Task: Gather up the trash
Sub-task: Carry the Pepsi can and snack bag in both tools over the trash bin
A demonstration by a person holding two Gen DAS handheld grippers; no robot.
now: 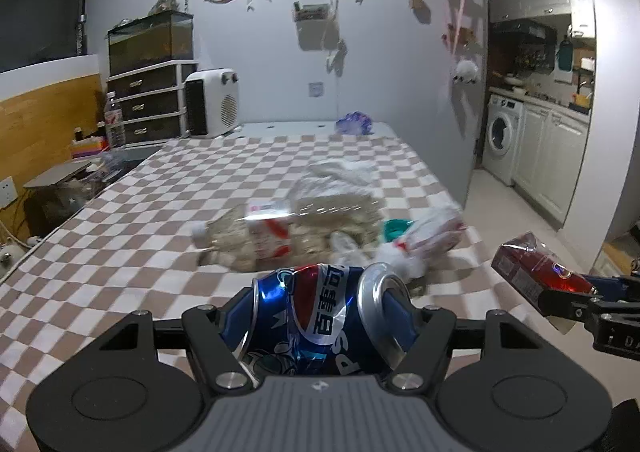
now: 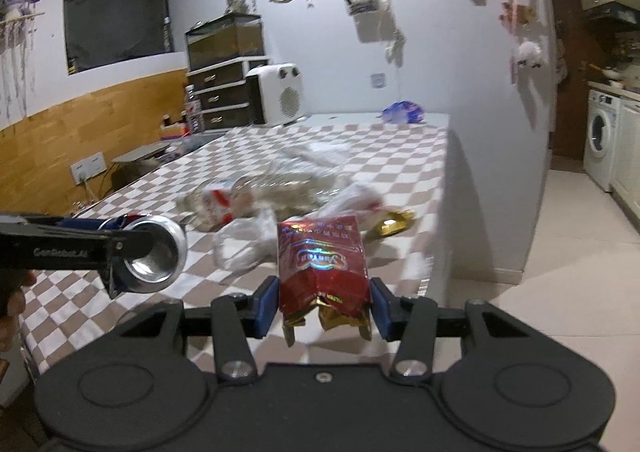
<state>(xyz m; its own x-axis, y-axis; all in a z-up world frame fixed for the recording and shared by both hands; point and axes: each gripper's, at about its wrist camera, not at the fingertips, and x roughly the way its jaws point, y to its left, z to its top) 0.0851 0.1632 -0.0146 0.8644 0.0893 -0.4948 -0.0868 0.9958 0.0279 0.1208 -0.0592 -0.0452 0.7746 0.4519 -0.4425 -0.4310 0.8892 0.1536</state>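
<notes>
Risk lies in the grips — left tool [image 1: 320,316] clamped on a crushed can [image 1: 316,316], right tool [image 2: 324,308] on a red packet [image 2: 322,264], both above the worktop [image 1: 120,220] — either could slip.

one crushed blue can [image 1: 316,316], one red packet [image 2: 322,264], one plastic bottle [image 1: 256,234], one gold wrapper [image 2: 394,223], two grippers [image 1: 320,316] [image 2: 324,304]

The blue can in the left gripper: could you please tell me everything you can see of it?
The blue can is a crushed, dented aluminium drink can with a red, white and blue logo and white lettering. It lies sideways between the left gripper's fingers, which press on its two ends, the silver top with its opening to the right. It is held above the checkered tablecloth, touching nothing else.
</notes>
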